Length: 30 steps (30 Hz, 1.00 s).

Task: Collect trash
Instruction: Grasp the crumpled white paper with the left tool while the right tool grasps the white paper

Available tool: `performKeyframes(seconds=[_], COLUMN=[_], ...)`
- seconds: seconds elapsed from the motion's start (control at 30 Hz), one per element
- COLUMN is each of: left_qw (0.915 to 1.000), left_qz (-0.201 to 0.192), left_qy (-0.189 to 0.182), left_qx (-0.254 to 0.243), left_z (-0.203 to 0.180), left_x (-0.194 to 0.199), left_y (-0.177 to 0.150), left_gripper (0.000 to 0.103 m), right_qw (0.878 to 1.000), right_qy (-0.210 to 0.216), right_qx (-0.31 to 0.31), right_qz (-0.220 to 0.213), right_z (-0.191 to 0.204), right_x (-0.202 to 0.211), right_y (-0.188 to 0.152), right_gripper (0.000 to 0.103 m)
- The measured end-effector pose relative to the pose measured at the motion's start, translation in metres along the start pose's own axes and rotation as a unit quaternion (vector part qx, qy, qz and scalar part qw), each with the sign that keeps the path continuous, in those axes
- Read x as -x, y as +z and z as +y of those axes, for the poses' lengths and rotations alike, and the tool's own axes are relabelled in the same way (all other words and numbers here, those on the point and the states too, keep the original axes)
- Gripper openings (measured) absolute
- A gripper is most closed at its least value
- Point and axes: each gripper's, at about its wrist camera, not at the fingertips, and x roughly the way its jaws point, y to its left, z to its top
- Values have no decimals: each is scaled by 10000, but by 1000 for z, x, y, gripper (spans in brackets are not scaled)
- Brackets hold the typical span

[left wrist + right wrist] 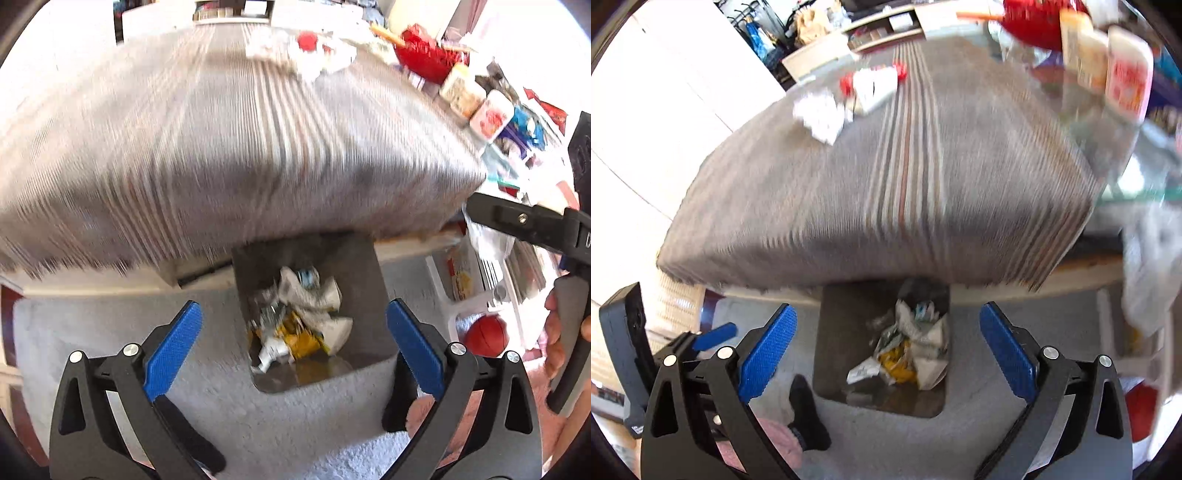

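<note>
— Why is the bin (pixel 364 280) tucked at the edge of the table (pixel 207 147)?

— Probably so scraps can drop straight in from the striped cloth. It already holds crumpled paper and a yellow wrapper (pixel 301 338).

— And the tongs?

— The left gripper (pixel 293 343) and the right gripper (pixel 888 345) both hang above the bin, jaws spread wide, nothing between the blue pads (pixel 768 350) (both views are blurred).

— So what is left?

— A crumpled white paper (pixel 820 116) and a red-and-white packet (pixel 873 86) lie on the far part of the cloth, well apart from either gripper; likely the next targets.
</note>
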Motion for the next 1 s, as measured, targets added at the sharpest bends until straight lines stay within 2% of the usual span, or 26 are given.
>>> performKeyframes(seconds=[0.17,0.37,0.43,0.57,0.73,0.83,0.9,1.0], left_qw=[9995,9976,9973,9985,9989,9992,9993,9994], left_qz=[-223,-542,-573,-477,-390,-331,-312,-297], left_qy=[192,334,388,265,253,231,207,188], left_qx=[-144,-271,-261,-109,-81,-78,-63,-45], left_z=[-1,1,4,12,16,19,21,22], left_x=[23,32,28,7,-19,-33,-40,-52], left_y=[48,107,124,153,170,176,179,182], left_gripper=[95,95,95,95,95,95,95,95], right_qw=[9996,9989,9990,9995,9998,9995,9994,9989], right_qy=[-137,-264,-272,-175,-38,55,107,123], right_qx=[50,28,-3,-78,-212,-299,-337,-415], right_qz=[-229,-377,-367,-267,-58,-6,42,176], right_z=[6,12,13,15,16,16,15,15], right_x=[24,25,17,-8,-47,-67,-81,-101], right_y=[56,120,139,169,192,200,204,209], right_gripper=[99,100,99,99,99,91,78,65])
